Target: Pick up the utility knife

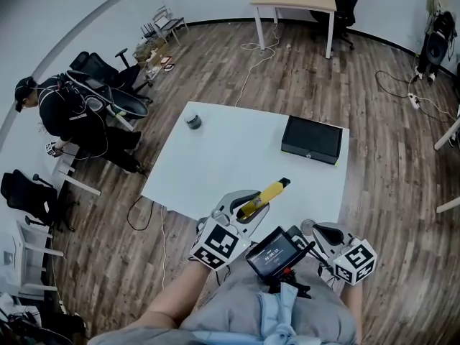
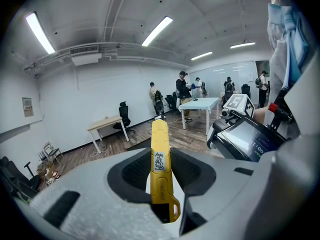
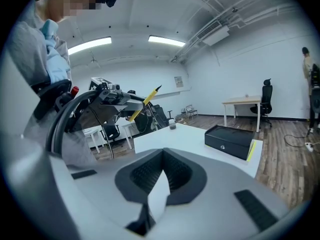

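label on the yellow utility knife [image 2: 160, 184] shows only in the left gripper view, where the left gripper [image 2: 161, 153] clamps it mid-handle, tip pointing ahead. head view places it over the white table's [image 1: 215, 164] near edge. right gripper's [image 3: 162, 170] fingertips meet, empty.

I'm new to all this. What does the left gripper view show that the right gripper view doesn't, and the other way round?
Only the left gripper view: the yellow utility knife up close, clamped between the left gripper's fingers, and people standing far off. Only the right gripper view: a small grey object on the white table, and the right gripper's own fingers with nothing between them. Both: the knife, and the wooden desk with its office chair.
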Available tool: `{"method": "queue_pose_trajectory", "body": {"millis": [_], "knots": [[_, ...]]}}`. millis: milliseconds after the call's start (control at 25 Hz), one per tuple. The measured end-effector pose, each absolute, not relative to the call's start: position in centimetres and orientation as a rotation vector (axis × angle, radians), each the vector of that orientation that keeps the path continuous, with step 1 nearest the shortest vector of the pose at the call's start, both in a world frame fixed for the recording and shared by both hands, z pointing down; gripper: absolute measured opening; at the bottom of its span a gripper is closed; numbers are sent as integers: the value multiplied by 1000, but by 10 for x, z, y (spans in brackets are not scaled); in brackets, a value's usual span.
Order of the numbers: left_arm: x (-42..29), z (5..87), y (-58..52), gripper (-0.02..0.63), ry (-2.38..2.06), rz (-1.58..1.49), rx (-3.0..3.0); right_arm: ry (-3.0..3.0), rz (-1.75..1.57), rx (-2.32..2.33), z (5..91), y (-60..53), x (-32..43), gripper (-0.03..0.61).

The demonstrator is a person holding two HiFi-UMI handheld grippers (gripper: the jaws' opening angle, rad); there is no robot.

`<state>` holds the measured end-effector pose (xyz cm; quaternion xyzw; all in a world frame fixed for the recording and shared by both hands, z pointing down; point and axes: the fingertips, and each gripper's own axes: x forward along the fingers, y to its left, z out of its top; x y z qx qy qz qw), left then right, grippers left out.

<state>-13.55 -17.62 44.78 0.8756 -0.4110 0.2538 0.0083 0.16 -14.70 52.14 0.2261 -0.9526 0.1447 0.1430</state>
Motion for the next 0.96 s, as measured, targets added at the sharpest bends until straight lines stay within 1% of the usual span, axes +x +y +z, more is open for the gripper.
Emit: {"method": "queue_pose_trajectory", "body": {"millis": [960], "knots": [[-139, 442, -183, 129, -1304, 798, 2748, -2784, 362, 633, 511, -156, -3, 26]]}}
